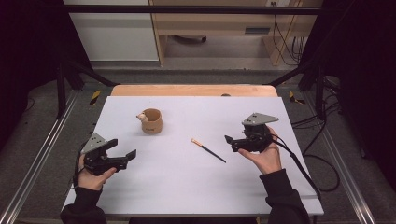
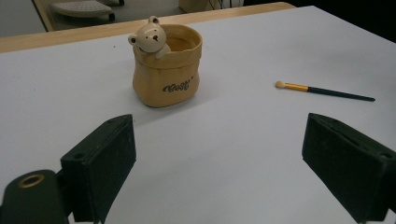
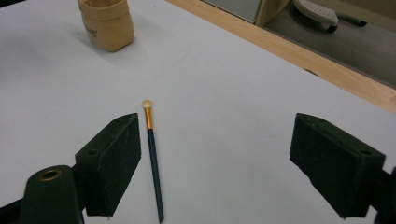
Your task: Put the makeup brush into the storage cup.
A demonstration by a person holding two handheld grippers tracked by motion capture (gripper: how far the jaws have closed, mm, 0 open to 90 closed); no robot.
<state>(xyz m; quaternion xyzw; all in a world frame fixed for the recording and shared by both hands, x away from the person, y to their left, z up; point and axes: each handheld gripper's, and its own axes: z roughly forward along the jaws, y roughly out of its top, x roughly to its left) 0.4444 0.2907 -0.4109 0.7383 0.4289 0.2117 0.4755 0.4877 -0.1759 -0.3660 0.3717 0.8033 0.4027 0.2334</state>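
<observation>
A tan pouch-shaped cup (image 1: 152, 122) with a small bear figure on its rim stands upright at the back left of the white table top (image 1: 187, 191). To its right lies a thin brush (image 1: 208, 150) with a dark handle, gold ferrule and pale tip. My left gripper (image 1: 125, 148) is held at the front left, open and empty, facing the cup (image 2: 168, 70) with the brush (image 2: 327, 91) off to its right. My right gripper (image 1: 231, 143) hovers just right of the brush, open; the brush (image 3: 153, 163) lies on the table near its left jaw, untouched. The cup (image 3: 106, 25) stands far beyond.
A wooden table edge (image 1: 194, 90) runs along the back of the white sheet. Metal frame rails (image 1: 42, 154) flank both sides, and cables (image 1: 322, 168) lie on the floor at the right. A chair base (image 3: 317, 11) stands on the floor beyond the table.
</observation>
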